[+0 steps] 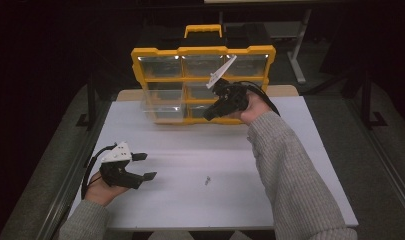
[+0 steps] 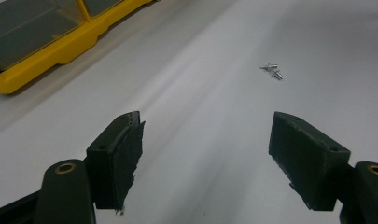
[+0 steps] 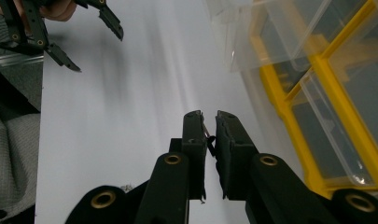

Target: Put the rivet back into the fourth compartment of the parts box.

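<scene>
Darkness surrounded the white table [image 1: 190,200], which carried everything in sight. Raised above its far half, the right gripper [image 3: 209,122] had its jaws drawn almost together, and in the right gripper view a small thin thing [image 3: 206,130], too small to name, sat pinched in the narrow gap between the pads. Just beyond and to the side of that gripper stood the yellow organizer [image 1: 138,56] with its clear compartments, upright at the table's far edge, and one clear drawer [image 1: 162,106] stuck out of its lower rows, close to the closed jaws. Nearer the person, the left gripper [image 1: 144,166] lay low over the table's near left part, its jaws spread wide with nothing between them; in the left gripper view only bare table showed between the two pads. Ahead of those open jaws and a little to one side, a few small metal screws [image 2: 272,70] lay loose on the table, well apart from the gripper and from the organizer. Grey knitted sleeves [image 1: 295,175] covered both forearms coming in from the near edge.
</scene>
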{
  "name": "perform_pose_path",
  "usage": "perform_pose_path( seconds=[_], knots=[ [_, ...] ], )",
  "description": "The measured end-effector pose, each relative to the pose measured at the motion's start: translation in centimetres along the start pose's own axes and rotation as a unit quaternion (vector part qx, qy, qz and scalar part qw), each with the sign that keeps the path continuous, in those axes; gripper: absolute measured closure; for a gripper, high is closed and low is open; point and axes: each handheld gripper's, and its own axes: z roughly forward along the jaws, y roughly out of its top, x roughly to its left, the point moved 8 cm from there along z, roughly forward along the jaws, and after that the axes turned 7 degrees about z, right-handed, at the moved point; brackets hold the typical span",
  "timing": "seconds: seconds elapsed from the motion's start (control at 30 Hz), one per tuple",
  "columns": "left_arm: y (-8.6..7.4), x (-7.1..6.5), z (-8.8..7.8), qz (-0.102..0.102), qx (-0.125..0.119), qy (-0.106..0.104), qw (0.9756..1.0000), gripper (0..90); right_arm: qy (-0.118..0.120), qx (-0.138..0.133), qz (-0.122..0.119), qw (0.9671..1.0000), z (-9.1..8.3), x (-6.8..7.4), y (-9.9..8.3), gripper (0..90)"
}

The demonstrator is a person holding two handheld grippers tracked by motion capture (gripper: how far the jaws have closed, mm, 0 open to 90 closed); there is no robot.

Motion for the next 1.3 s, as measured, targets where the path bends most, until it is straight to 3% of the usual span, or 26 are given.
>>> perform_pose_path(
  seconds=[0.4,0.57,0.73,0.9,1.3],
  knots=[
    [0.0,0.0,0.0,-0.006,-0.003,0.001,1.0000,25.4,-0.006,-0.004,-0.013,0.9999,-1.1,-0.3,2.8,80.9],
    [0.0,0.0,0.0,-0.005,-0.003,0.000,1.0000,25.3,0.006,-0.020,-0.024,0.9995,-1.4,0.3,4.6,80.9],
    [-0.1,-0.1,0.0,-0.006,0.002,-0.003,1.0000,25.2,0.005,-0.013,-0.030,0.9995,-1.1,0.6,6.5,80.8],
    [0.0,-0.1,0.1,-0.014,-0.004,-0.004,0.9999,25.1,0.009,-0.012,-0.034,0.9993,-0.2,0.6,8.2,80.8],
    [-0.1,-0.1,0.1,-0.010,0.000,-0.007,0.9999,25.1,0.008,-0.003,-0.023,0.9997,3.2,-0.4,10.6,80.9]
  ],
)
